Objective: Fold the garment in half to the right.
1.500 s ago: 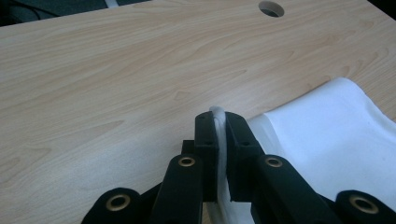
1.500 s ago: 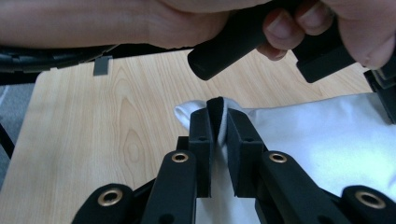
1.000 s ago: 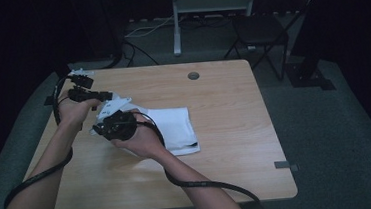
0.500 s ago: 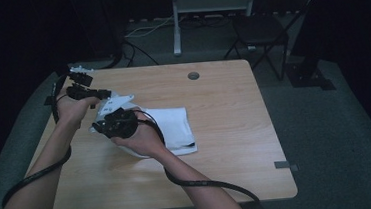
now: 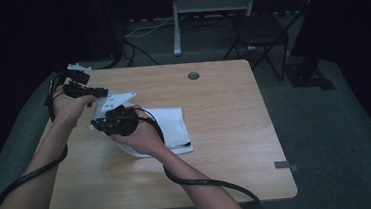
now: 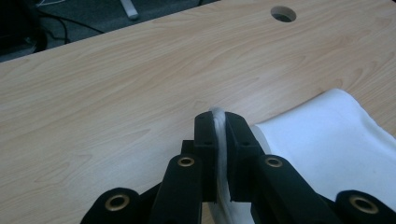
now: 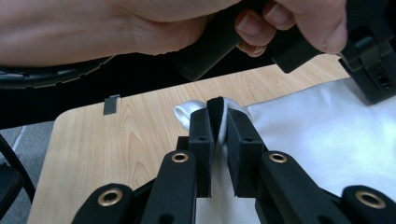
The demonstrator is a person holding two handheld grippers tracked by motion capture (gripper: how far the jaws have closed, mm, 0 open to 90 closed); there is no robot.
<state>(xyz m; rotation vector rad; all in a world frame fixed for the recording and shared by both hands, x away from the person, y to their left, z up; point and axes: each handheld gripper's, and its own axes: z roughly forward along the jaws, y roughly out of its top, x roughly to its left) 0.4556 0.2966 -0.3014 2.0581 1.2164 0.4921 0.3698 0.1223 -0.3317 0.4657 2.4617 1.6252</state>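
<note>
A white cloth (image 5: 171, 126) lies partly folded on the left half of the wooden table (image 5: 224, 111). In the left gripper view my left gripper (image 6: 218, 122) is shut on an edge of the white cloth (image 6: 327, 140), which runs up between the pads. My right gripper (image 7: 218, 112) is shut on another edge of the cloth (image 7: 308, 135); the other hand and its gripper hang just beyond it. In the high view the left gripper (image 5: 103, 93) sits at the cloth's far left and the right gripper (image 5: 96, 124) just in front of it, both lifting the cloth's left part.
A round cable hole (image 5: 193, 76) sits near the table's far edge. A small grey tab (image 5: 284, 164) hangs at the right front corner. A chair (image 5: 263, 28) and a metal stand (image 5: 210, 2) are on the floor beyond the table.
</note>
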